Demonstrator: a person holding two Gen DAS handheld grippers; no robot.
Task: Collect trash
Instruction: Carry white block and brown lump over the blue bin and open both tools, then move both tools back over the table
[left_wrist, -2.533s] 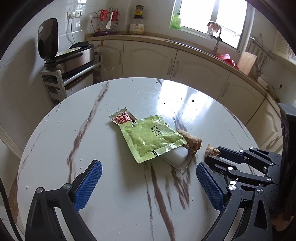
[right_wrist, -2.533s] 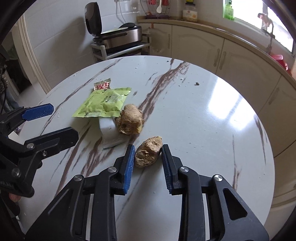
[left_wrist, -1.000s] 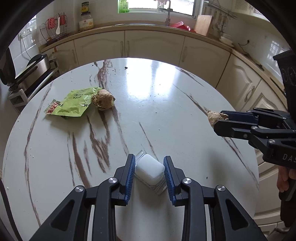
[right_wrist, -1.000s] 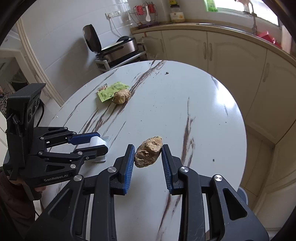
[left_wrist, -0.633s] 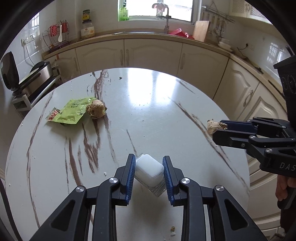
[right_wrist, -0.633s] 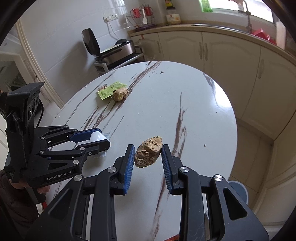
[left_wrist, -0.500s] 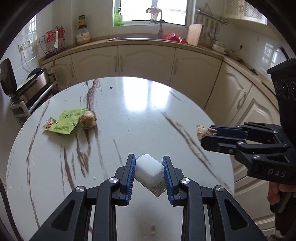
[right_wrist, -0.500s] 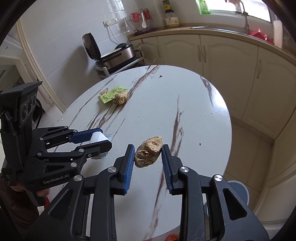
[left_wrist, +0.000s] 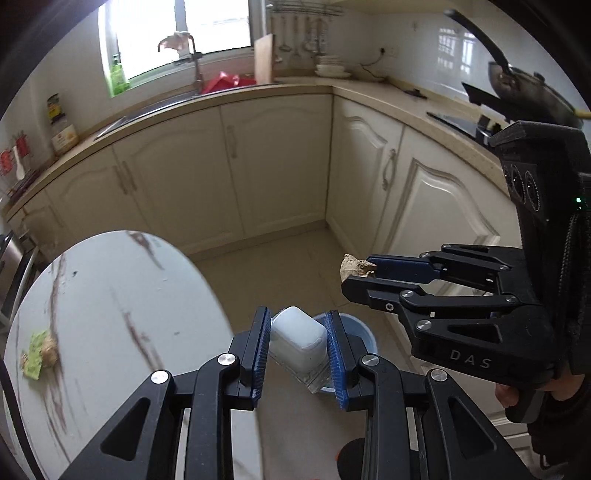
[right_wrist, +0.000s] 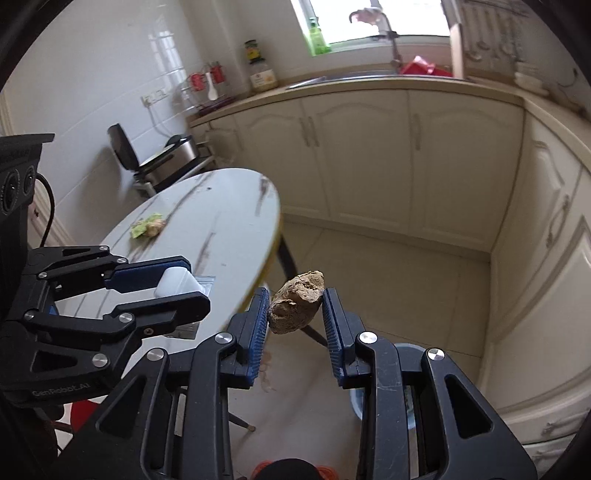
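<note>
Though my left gripper hides most of the blue bin on the floor, its rim shows. Jaws narrowly parted, clamped on a smooth white rounded block in clear wrapping. My right gripper, likewise narrow, pinches a rough, knobbly brown lump. Left behind on the marble table: a green packet, blurred.

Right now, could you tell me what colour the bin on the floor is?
Light blue bin; the left wrist view shows it best.
</note>
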